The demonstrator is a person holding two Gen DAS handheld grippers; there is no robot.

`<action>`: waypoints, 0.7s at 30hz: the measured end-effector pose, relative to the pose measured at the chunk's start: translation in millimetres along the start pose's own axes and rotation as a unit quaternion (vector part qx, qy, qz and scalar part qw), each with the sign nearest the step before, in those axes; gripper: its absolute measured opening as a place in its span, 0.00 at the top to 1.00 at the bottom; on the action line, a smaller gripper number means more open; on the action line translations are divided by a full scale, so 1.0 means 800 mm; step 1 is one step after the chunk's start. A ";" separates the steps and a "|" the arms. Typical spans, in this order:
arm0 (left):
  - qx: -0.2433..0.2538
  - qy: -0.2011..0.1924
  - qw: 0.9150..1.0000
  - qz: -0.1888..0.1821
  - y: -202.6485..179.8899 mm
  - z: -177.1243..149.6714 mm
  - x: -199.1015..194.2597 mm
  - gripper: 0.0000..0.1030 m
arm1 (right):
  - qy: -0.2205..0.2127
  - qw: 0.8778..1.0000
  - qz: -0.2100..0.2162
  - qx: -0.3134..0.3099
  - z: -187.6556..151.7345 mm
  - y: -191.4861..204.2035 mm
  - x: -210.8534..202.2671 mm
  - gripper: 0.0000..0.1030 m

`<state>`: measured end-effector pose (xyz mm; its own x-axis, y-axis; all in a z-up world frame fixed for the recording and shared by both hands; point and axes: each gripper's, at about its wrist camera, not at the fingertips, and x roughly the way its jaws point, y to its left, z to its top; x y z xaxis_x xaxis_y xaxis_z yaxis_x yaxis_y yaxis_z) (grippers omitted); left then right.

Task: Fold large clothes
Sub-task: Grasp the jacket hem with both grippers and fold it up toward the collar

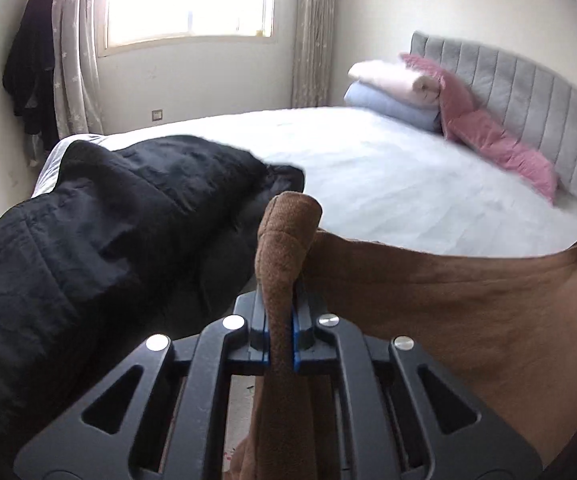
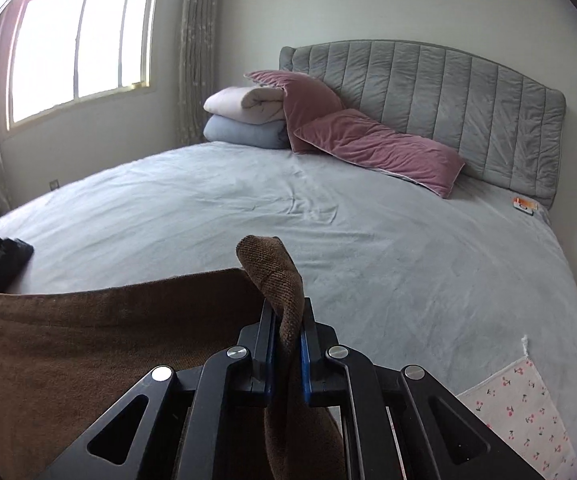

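Left gripper (image 1: 279, 316) and right gripper (image 2: 288, 340) both tilt downward toward the bed (image 2: 368, 240), each with its jaws clamped on a bunched corner of the brown garment (image 1: 448, 320); a loop of the cloth stands up past each pair of fingertips. Between the two grips the garment's upper edge runs taut: rightward from the left gripper, leftward from the right gripper, with the rest of the cloth hanging below the jaws. Ahead of both grippers the pale sheet lies flat and open as far as the grey headboard (image 2: 448, 88). Left of the left gripper, close beside it, a black padded coat (image 1: 88, 240) covers the near corner of the bed; its end shows far left of the right gripper. Far ahead, against the headboard, lie two pink pillows (image 2: 376, 148) and a stack of folded blankets (image 2: 244, 120). Right of the right gripper, at the bed's edge, lies a cherry-print cloth (image 2: 520, 408). A window (image 1: 188, 0) stands beyond the bed
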<state>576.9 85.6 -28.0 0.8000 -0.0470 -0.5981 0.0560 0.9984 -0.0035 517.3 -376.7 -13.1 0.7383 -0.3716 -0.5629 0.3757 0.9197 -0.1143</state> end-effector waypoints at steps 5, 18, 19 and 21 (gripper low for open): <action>0.070 0.107 0.990 0.058 -0.030 -0.061 0.095 0.87 | 0.122 0.992 -0.017 -0.032 -0.052 0.027 0.105 0.83; 0.035 0.030 0.999 -0.009 -0.062 0.003 -0.034 0.31 | 0.043 0.994 0.103 0.004 -0.001 0.042 -0.017 0.35; 0.020 0.040 0.998 -0.045 -0.080 0.002 -0.033 0.30 | 0.051 0.989 0.136 -0.018 -0.002 0.075 -0.021 0.34; 0.014 0.061 0.994 -0.086 -0.113 -0.009 -0.017 0.29 | 0.074 0.979 0.178 -0.060 -0.013 0.138 -0.016 0.32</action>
<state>557.0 -3.4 -25.2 0.6984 -0.2119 -0.6836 0.2047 0.9744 -0.0930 543.4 -268.8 -26.8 0.7182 -0.0111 -0.6958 0.0347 0.9992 0.0199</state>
